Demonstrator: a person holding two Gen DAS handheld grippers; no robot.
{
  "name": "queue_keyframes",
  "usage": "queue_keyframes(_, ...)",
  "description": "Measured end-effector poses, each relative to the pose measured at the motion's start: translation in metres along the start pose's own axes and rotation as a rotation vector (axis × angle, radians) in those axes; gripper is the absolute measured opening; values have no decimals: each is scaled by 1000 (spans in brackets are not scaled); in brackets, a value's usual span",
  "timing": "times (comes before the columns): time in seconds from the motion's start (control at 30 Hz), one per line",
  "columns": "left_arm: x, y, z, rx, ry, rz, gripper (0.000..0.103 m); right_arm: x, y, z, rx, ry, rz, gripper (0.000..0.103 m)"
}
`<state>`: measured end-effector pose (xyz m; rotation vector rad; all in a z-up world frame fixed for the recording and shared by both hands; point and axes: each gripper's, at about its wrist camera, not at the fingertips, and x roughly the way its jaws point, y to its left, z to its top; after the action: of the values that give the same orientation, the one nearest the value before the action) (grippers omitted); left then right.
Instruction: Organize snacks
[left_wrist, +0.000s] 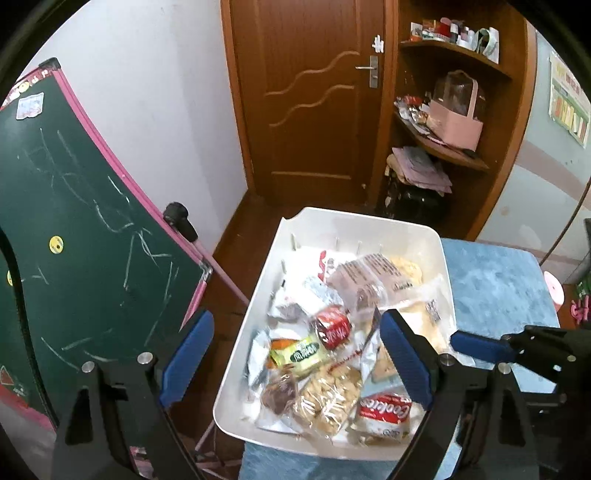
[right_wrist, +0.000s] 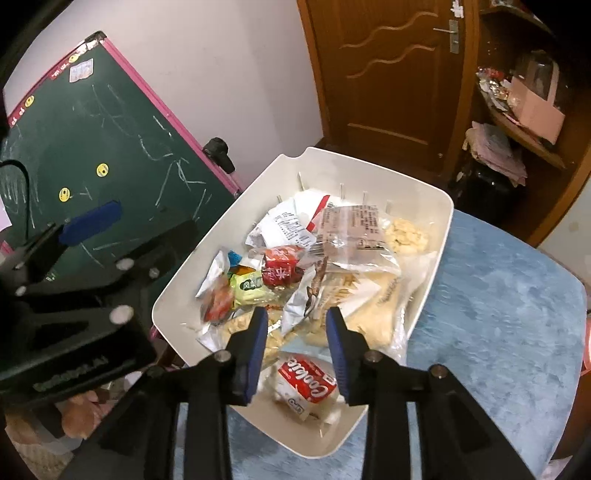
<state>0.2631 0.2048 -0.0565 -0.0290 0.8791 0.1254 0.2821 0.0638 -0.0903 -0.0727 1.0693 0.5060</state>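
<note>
A white plastic bin (left_wrist: 258, 295) (right_wrist: 439, 236) full of wrapped snacks stands on a blue cloth. In it lie a red and white Cookies pack (left_wrist: 386, 410) (right_wrist: 308, 382), a red packet (left_wrist: 332, 326) (right_wrist: 280, 271), a green packet (left_wrist: 301, 352) (right_wrist: 251, 288) and a clear bag of biscuits (left_wrist: 328, 398). My left gripper (left_wrist: 295, 332) is open wide, straddling the bin's left wall above the snacks, holding nothing. My right gripper (right_wrist: 297, 319) is open, empty, over the bin's near end above the Cookies pack. The right gripper's blue finger (left_wrist: 480, 345) shows in the left wrist view.
A green chalkboard (left_wrist: 74, 221) (right_wrist: 110, 147) with a pink frame leans at the left, close to the bin. A brown door (left_wrist: 306, 92) and a wooden shelf unit (left_wrist: 450, 110) with a pink basket stand behind. The blue cloth (right_wrist: 498, 314) stretches to the right.
</note>
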Motion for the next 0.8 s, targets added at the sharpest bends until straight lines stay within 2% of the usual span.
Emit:
queue_keyframes(0.23, -17, -13, -10, 12, 14, -34, 91, -29, -12, -15, 33, -52, -38, 33)
queue_keyframes(0.5, -60, -42, -24, 65, -2, -39, 91, -81, -27, -46, 83, -123, -65, 34)
queue_keyframes(0.57, -73, -50, -29, 80, -10, -41, 91, -94, -32, -55, 99, -141, -72, 36)
queue_keyframes(0.63, -92, -60, -36, 95, -27, -58, 91, -111, -37, -67, 115, -164, -94, 49)
queue_keyframes(0.8, -132, -84, -47, 109, -43, -120, 91, -150, -52, -95, 146, -214, -145, 52)
